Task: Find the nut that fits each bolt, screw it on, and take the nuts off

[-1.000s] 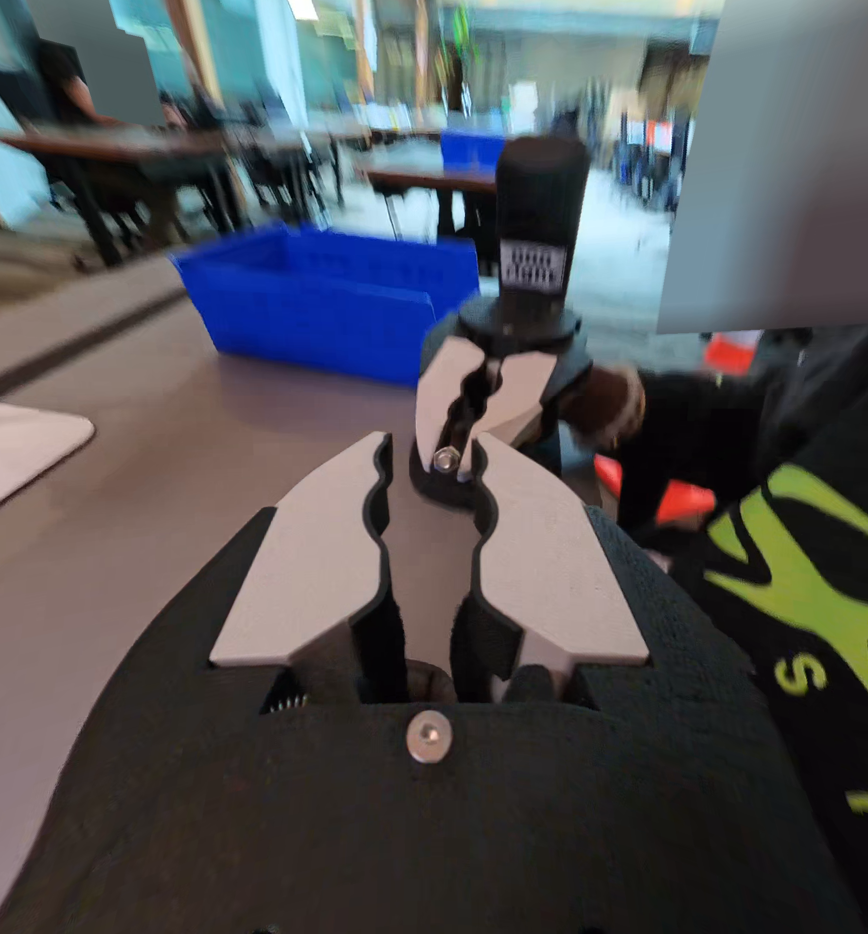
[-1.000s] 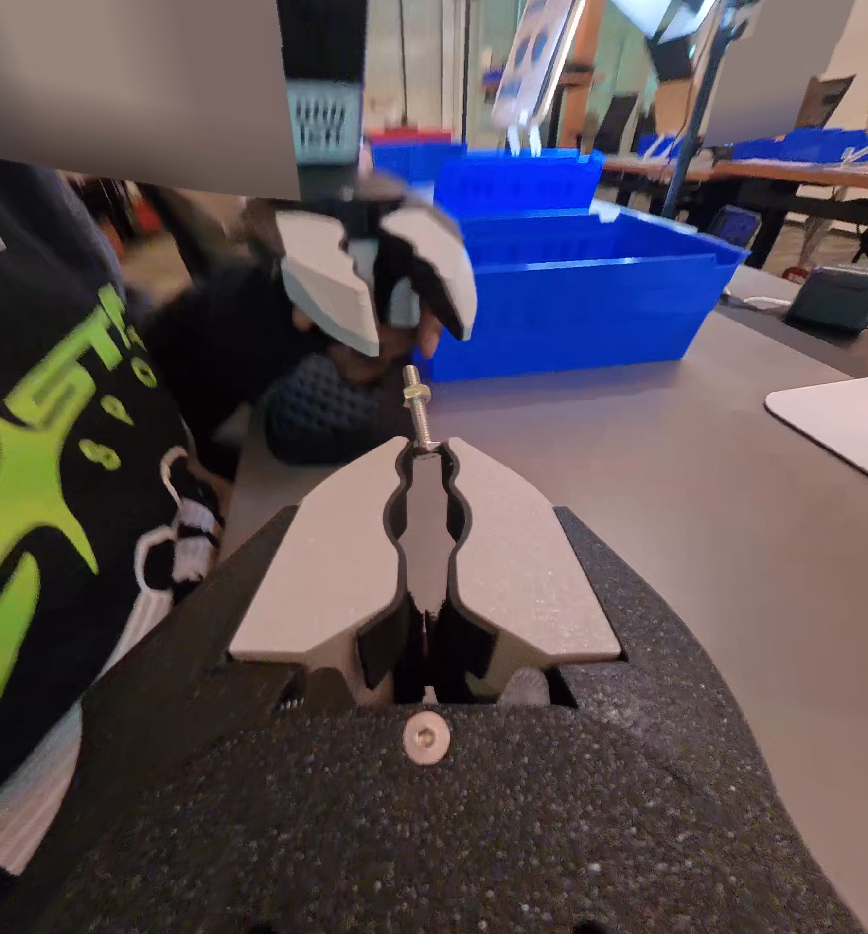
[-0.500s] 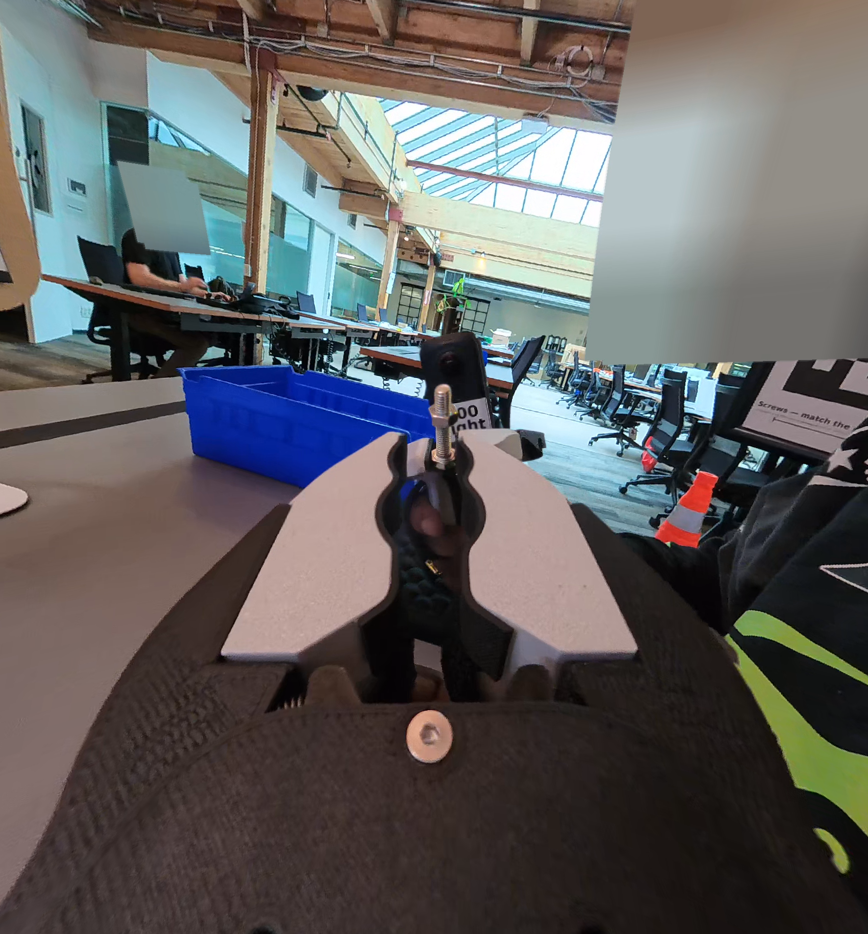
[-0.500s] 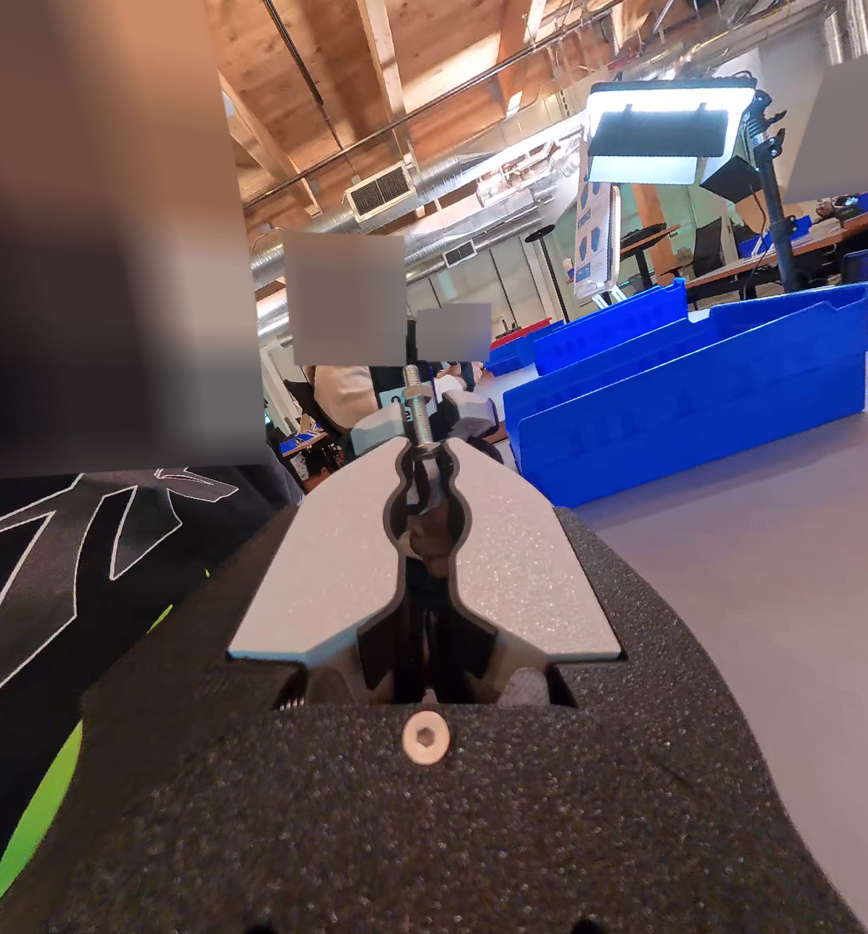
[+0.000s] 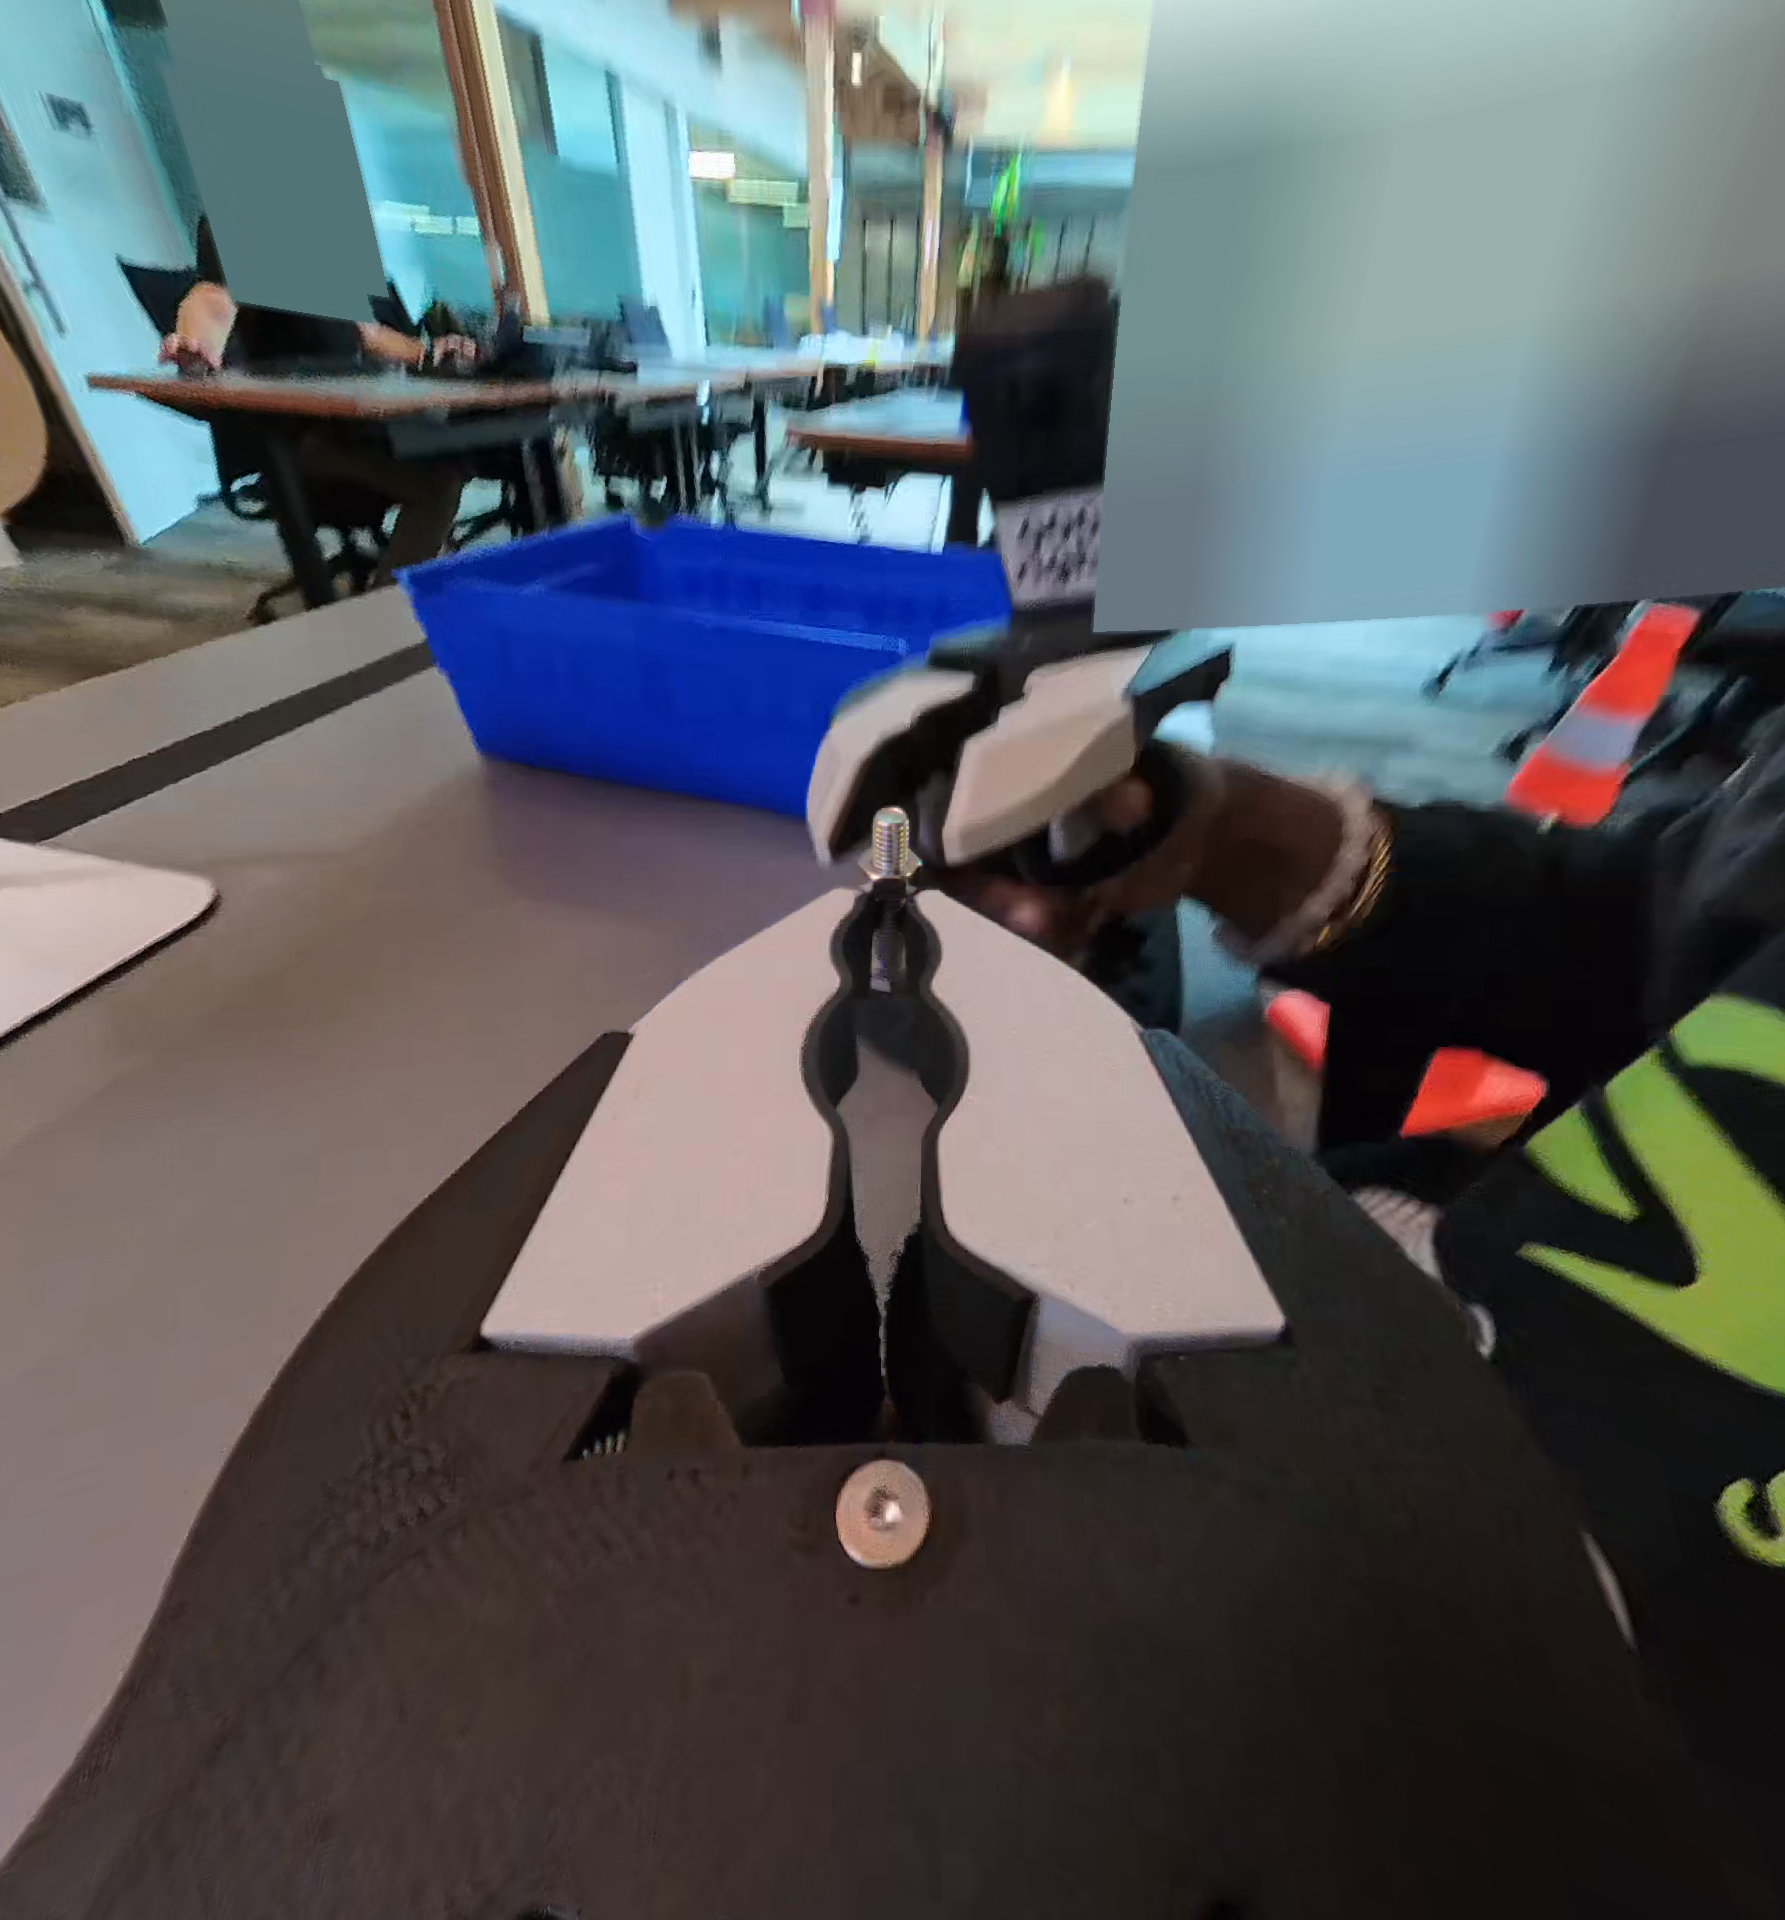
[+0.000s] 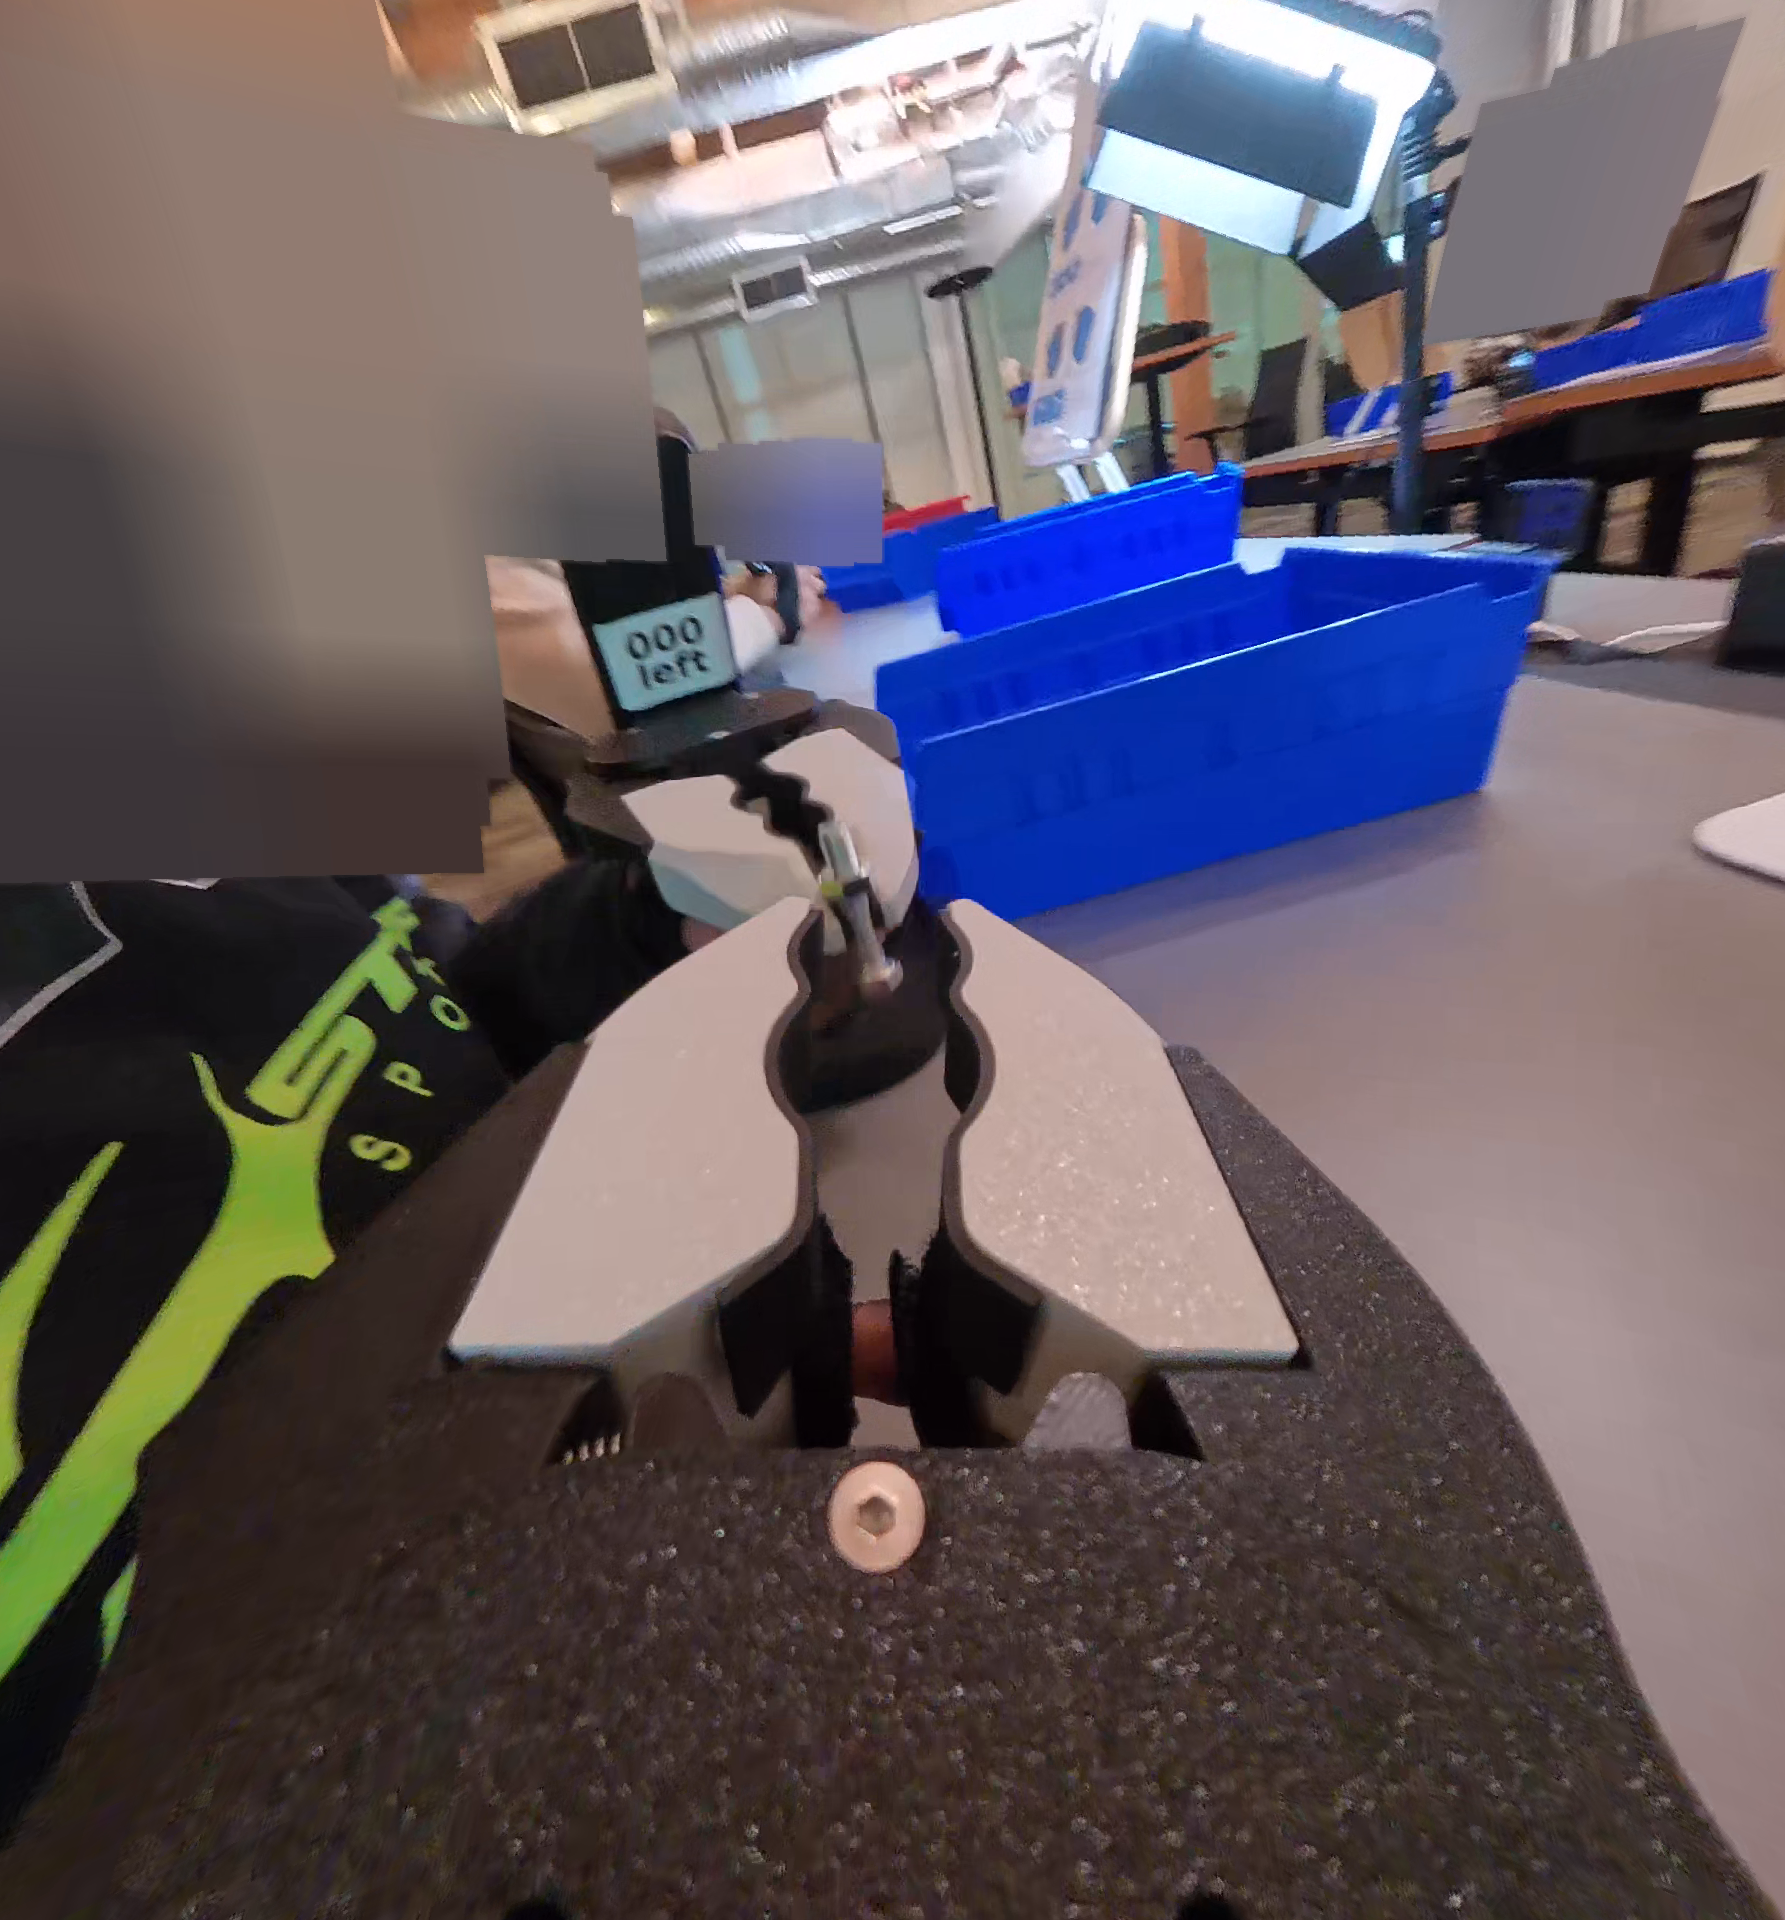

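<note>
Shows the left gripper [image 5: 883, 914] pressed together at its tips on a bolt [image 5: 883, 953], the shaft pinched in the front notch and lifted clear of the grey table [image 5: 348, 987]. Shows a nut [image 5: 890, 860] already threaded on the bolt, sitting just beyond the fingertips with a few threads bare past it. Places the right gripper [image 6: 880, 912] nose to nose with the left one, fingers slightly spread, the free end of the bolt lying in the gap between them without a visible pinch on either side. Does not settle, in the blurred left wrist view, whether one right finger touches the nut.

Farther out: a hand [image 5: 1272, 873] behind the right gripper, a blue bin [image 5: 659, 675] well back on the table, and a white pad [image 5: 57, 935] at the left edge.

Step in hand, as judged: bolt and nut matched and joined, bolt carried by the left tool alone, right tool lined up to work the nut; cannot say from these views whether tightening or removal comes next.

Next move calls for closing the right fingers squarely on the flats of the nut, keeping both tools on the bolt's axis, then twisting while the left pinch stays firm. Risks a slipping bolt or a dropped nut if closed off-centre.
</note>
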Available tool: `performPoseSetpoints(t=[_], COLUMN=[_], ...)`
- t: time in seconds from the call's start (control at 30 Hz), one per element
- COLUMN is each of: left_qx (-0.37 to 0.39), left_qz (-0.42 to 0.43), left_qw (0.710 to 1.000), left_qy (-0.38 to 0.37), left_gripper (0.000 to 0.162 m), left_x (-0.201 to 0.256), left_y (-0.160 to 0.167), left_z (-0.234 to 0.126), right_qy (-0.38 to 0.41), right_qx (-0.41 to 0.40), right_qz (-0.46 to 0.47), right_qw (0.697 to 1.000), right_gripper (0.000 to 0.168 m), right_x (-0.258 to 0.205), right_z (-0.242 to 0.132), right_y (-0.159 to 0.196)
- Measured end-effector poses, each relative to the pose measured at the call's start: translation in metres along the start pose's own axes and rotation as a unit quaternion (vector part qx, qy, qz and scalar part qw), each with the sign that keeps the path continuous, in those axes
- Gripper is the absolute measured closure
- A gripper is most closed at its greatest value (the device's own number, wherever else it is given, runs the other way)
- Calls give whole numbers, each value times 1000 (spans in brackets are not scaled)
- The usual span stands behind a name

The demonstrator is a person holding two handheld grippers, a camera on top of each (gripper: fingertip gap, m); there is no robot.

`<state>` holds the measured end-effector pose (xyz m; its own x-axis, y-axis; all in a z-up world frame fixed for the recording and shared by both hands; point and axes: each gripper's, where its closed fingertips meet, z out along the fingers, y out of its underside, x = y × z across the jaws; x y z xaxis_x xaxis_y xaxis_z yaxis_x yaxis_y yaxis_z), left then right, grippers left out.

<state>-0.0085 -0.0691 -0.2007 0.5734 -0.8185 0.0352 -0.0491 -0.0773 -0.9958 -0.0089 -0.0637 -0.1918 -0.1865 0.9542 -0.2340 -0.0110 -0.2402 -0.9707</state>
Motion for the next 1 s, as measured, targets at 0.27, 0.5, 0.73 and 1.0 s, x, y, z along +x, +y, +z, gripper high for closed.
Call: performPoseSetpoints(t=[0.27,0.5,0.73,1.0], left_qx=[-57,-42,-52,-45], left_qz=[40,40,46,41], left_qw=[998,998,998,998], left_qy=[4,-15,-10,-3], left_gripper=[156,141,139,144], left_x=[5,-1,2,5], left_y=[14,15,21,21], left_z=[4,4,8,10], right_qy=[19,18,10,0], right_qx=[-66,-56,-50,-37], right_qz=[-88,-83,-81,-81], right_qw=[994,995,995,996], right_gripper=[161,163,163,163], right_x=[-8,-7,-8,-12], right_z=[9,7,9,12], right_y=[8,0,-6,-11])
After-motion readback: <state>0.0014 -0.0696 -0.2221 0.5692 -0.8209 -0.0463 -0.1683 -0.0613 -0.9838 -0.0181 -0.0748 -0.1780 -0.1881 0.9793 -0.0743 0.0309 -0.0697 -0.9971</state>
